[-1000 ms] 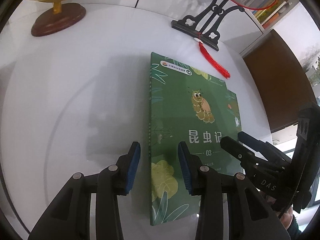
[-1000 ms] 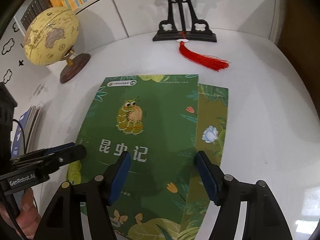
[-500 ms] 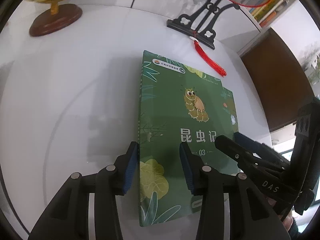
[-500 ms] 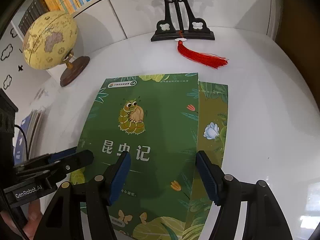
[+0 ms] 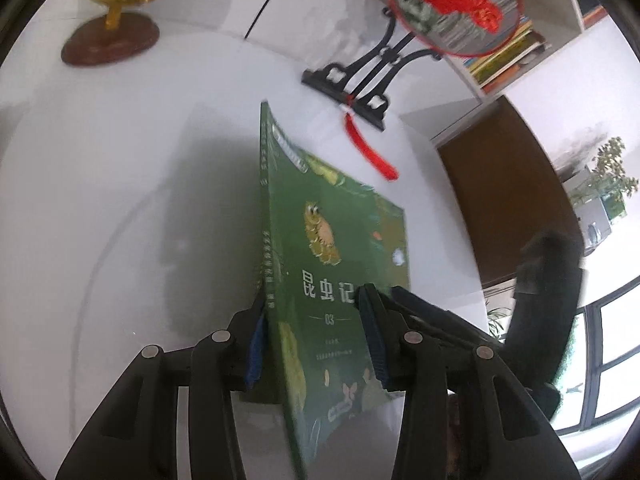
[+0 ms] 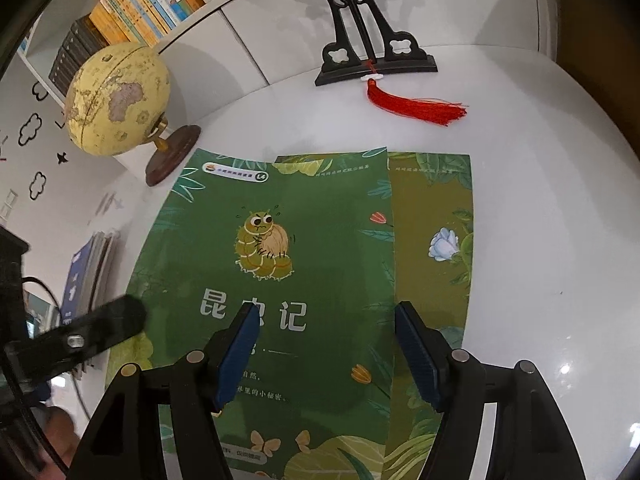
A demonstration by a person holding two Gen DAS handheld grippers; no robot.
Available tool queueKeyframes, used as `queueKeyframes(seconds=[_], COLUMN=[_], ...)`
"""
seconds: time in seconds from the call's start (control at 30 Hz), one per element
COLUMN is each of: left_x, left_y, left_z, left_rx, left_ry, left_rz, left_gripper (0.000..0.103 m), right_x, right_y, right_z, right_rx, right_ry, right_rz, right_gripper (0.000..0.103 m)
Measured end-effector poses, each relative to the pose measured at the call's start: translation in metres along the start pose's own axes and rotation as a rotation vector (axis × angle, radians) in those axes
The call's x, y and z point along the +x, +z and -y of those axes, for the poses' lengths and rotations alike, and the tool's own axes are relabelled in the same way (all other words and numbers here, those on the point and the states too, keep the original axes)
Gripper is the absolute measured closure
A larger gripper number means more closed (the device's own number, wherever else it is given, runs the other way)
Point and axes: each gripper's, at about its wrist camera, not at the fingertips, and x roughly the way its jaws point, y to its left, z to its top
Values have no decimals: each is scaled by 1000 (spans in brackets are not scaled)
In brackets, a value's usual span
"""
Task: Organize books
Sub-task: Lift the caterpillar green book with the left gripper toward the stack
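Observation:
A green book with a caterpillar on its cover [image 6: 280, 264] lies on an olive-green book [image 6: 434, 240] on the white table. In the left wrist view the green book [image 5: 336, 280] has its spine edge raised off the table. My left gripper [image 5: 316, 344] is open, its fingers straddling that raised spine edge. My right gripper [image 6: 326, 356] is open and hovers over the lower part of both covers, touching neither that I can see. The left gripper also shows at the left edge of the right wrist view [image 6: 80, 336].
A yellow globe on a brown base [image 6: 120, 100] stands at the back left. A black fan stand [image 6: 372, 60] with a red tassel [image 6: 416, 106] stands at the back. More books [image 6: 86, 276] lie at the left. A bookshelf [image 6: 132, 4] lines the wall.
My left gripper has slid right against the green book's spine, and that edge has lifted off the table. My right gripper has moved a little forward over the covers.

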Motion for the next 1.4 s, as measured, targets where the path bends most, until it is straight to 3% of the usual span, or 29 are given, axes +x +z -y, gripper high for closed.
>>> queueKeyframes(seconds=[0.07,0.17,0.7,1.1,1.4], left_x=[12,22,-4,-59,-113], left_y=[-2,-4,-12,-10,-9], left_z=[-3,3,9,10,-17], left_rx=[-20,5,25,50,39], left_ry=[-18,-14,-67,-85,-57], left_rz=[-24,-30,-20,66,139], left_gripper=[65,74,75,75,75], right_x=[0,0,-13,-41,-54], right_y=[0,-1,-8,-3,-2], right_z=[1,1,13,-29,-93], right_rx=[6,1,115,71,-17], right_ry=[12,16,226,268,285], right_rz=[2,12,29,64,87], right_gripper=[34,32,33,33,33])
